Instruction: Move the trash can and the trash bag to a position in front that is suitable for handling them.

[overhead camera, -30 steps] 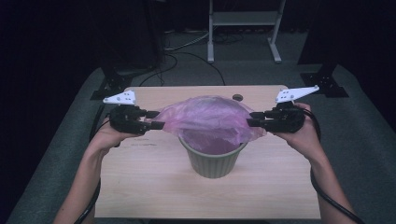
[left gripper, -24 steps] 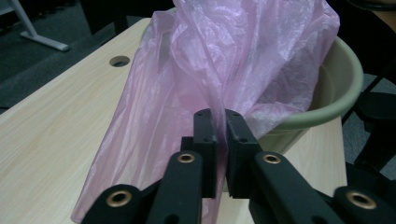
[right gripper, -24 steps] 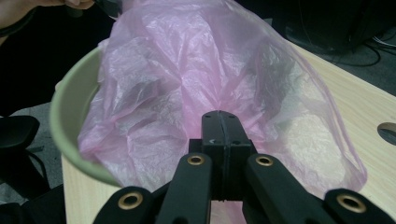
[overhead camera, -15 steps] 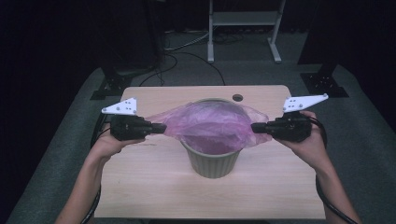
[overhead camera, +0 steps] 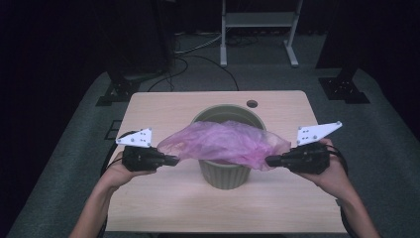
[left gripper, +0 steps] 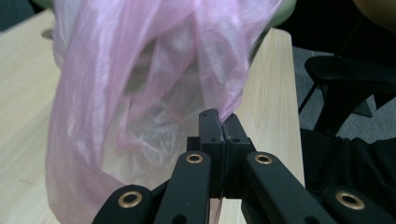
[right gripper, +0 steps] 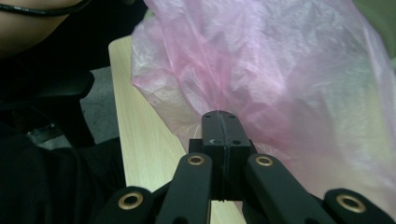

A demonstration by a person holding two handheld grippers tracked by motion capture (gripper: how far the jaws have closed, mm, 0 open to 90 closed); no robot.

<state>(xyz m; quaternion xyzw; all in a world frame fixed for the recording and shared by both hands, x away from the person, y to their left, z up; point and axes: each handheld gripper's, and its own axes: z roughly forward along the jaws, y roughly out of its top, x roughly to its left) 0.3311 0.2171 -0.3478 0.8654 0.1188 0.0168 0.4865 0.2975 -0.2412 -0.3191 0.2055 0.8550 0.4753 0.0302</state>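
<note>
A thin pink plastic bag (overhead camera: 223, 144) is stretched across the front of a green round bin (overhead camera: 225, 171) in the middle of the table. My left gripper (overhead camera: 174, 159) is shut on the bag's left edge, with the film pinched between its jaws (left gripper: 223, 122). My right gripper (overhead camera: 269, 161) is shut on the bag's right edge (right gripper: 219, 114). Both grippers sit just in front of and beside the bin's rim, pulling the bag (left gripper: 140, 93) wide. The bin's far rim (overhead camera: 228, 110) shows behind the bag (right gripper: 280, 84).
The light wooden table (overhead camera: 163, 198) has a small round hole (overhead camera: 251, 104) at its far right. A metal stand (overhead camera: 257, 29) and black tripod feet (overhead camera: 114, 91) are on the grey floor behind. A black chair (left gripper: 345, 84) is beside the table.
Both grippers have moved down and toward the near edge, drawing the bag's edges forward off the bin's far rim, which now shows. The bag is stretched wider and lower.
</note>
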